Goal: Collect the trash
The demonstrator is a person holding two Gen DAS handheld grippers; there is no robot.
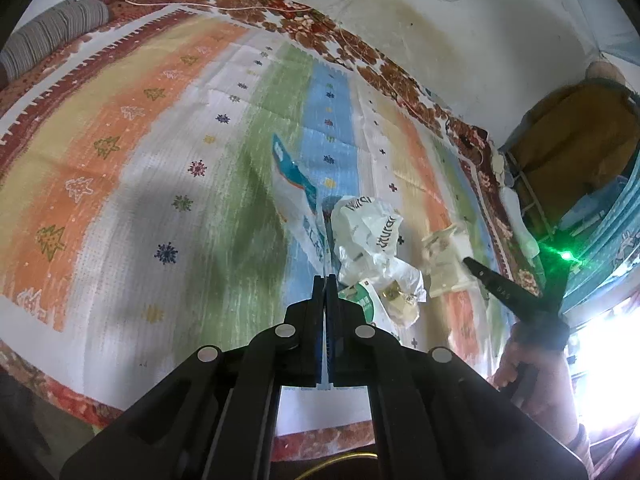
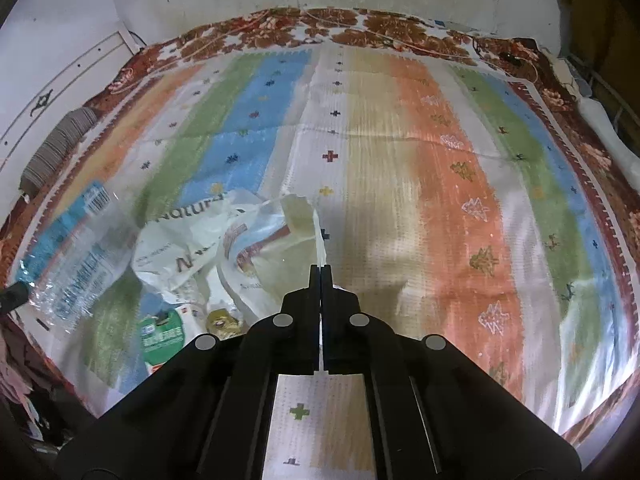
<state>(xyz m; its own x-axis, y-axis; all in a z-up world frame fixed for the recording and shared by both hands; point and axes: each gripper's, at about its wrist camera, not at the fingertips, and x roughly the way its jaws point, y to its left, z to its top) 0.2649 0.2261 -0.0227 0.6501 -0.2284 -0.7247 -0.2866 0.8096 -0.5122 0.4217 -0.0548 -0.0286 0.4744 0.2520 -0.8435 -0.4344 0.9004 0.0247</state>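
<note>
The left gripper [image 1: 325, 278] is clamped on the edge of a clear plastic wrapper [image 1: 294, 188] with teal print, which rises toward 12 o'clock. The right gripper [image 2: 321, 268] pinches a thin clear wrapper [image 2: 298, 220]. A crumpled white bag [image 2: 188, 248] and a green-labelled packet [image 2: 162, 336] lie at 9 o'clock on the striped bedspread [image 2: 440, 200].

The striped mat [image 2: 400, 184] looks like woven plastic with a slight sheen and fold creases. The clear wrapper [image 2: 76, 264] is glossy, crinkled film; the white bag [image 1: 368, 236] is thin, wrinkled plastic. Both tools, left [image 1: 325, 280] and right [image 2: 321, 270], are matt black plastic with dull metal pins.
</note>
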